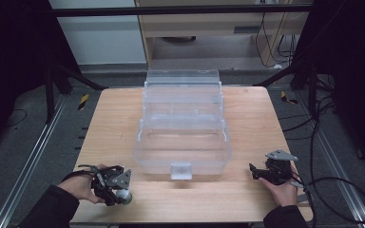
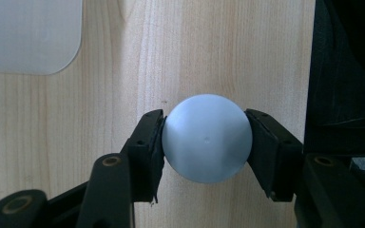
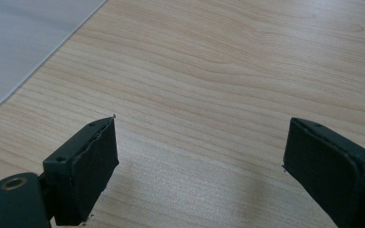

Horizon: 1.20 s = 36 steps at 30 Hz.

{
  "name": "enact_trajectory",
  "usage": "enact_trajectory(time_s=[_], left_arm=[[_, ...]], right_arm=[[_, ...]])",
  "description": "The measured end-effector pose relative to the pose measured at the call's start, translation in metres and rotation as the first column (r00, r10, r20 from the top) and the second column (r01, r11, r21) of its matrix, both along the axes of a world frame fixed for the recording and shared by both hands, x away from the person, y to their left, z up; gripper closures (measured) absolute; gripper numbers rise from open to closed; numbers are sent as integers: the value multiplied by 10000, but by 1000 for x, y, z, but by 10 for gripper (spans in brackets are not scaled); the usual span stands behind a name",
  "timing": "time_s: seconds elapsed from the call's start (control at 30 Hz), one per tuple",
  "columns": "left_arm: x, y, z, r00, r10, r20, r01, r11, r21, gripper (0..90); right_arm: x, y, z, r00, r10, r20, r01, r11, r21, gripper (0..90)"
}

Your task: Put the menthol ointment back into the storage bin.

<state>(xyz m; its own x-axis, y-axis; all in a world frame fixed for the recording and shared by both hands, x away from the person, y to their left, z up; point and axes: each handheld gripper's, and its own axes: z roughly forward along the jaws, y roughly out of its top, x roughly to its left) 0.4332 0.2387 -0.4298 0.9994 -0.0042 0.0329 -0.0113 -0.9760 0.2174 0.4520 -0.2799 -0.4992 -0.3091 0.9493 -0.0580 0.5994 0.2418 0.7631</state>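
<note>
A pale blue ball [image 2: 206, 138] rests on the wooden surface [image 1: 123, 123], near the front left corner of the clear plastic box [image 1: 183, 142]. The left claw [image 2: 205, 142] pinches the ball, pads pressed on both sides (jaws nearly together). The right claw [image 3: 199, 161], spread wide, sits right of the box's front.

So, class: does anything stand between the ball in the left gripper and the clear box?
Nothing visible does. The left gripper grips the pale blue ball, and bare wooden table lies between it and the clear plastic box.
</note>
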Motion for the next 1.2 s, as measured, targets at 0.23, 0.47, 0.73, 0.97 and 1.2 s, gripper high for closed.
enact_trajectory(time_s=[0.23, 0.47, 0.73, 0.97, 1.2], left_arm=[[1, -3, 1, 10000, 96, 9, -96, 9998, 178, 499], [4, -3, 11, 9998, 189, 103, -191, 9997, 155, 500], [6, 2, 33, 9985, 429, 340, -431, 9990, 67, 500], [9, 6, 54, 9962, 688, 544, -681, 9976, -135, 501], [17, 8, 73, 9930, 927, 739, -911, 9956, -240, 501]], right_arm=[[0, 0, 0, 10000, 0, -49, 0, 10000, -33, 112], [0, 0, 0, 10000, -16, -52, 16, 10000, -59, 112], [0, 0, -1, 10000, 28, -77, -29, 10000, -60, 112], [0, 0, -1, 9999, 53, -106, -54, 10000, -72, 112], [0, 1, -1, 9999, 64, -153, -66, 9999, -139, 112]])
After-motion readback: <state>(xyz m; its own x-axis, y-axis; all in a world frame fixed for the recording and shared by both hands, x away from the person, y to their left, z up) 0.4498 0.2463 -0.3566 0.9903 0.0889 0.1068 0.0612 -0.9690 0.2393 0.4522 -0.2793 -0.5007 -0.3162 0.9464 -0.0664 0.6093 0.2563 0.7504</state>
